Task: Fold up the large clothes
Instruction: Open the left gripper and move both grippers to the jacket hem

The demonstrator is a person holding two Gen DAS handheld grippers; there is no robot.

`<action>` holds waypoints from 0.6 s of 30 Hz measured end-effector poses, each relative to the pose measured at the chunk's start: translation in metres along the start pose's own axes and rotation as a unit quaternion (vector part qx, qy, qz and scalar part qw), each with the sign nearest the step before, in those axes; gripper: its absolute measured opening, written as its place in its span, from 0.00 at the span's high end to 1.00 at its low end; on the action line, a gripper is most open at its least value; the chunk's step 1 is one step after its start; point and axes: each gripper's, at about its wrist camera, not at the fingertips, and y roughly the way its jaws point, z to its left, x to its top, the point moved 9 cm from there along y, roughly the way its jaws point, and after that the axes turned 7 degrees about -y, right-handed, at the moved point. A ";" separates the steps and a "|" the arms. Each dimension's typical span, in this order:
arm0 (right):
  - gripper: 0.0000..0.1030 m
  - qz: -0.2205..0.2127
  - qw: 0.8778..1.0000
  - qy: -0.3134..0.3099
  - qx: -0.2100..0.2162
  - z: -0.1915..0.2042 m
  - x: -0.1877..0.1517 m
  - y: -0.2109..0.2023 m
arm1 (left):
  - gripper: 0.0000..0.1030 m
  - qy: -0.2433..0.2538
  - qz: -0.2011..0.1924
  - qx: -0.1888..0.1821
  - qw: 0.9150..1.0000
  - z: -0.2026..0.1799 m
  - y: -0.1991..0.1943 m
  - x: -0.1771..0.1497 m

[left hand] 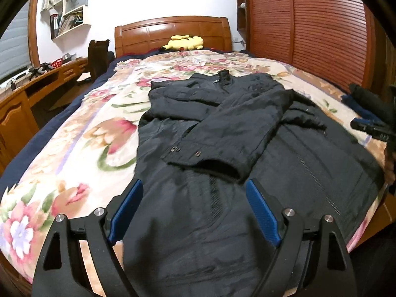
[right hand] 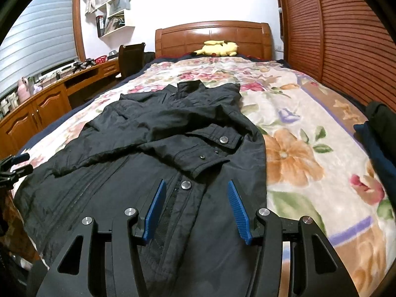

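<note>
A black jacket [left hand: 222,136] lies front-up on the floral blanket [left hand: 74,136] of the bed, collar toward the wooden headboard [left hand: 173,32], both sleeves crossed over its chest. The left tool [left hand: 195,208] hangs released above the hem, its blue pads wide apart and gripping nothing. The right tool [right hand: 196,210] hovers half spread over the snap placket, empty too. Only the right wrist view shows the window blind [right hand: 37,37] (and dark folded clothes [right hand: 381,133] at the bed's edge).

jacket [right hand: 148,173]: black, spread on floral blanket [right hand: 297,128], both sleeves folded across front, collar toward headboard [right hand: 212,34]
right gripper [right hand: 196,190]: blue pads apart above jacket hem, gripping nothing
plush toy [right hand: 219,48]: yellow, at headboard
</note>
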 end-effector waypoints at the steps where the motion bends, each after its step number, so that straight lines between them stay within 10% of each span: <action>1: 0.48 0.002 1.000 -0.005 -0.002 0.002 -0.002 -0.001 | 0.17 0.001 0.001 0.001 1.000 0.003 0.000 -0.004; 18: 0.43 0.039 0.997 -0.051 -0.035 -0.001 -0.039 -0.057 | 0.17 -0.030 0.022 0.020 0.999 0.052 -0.017 -0.057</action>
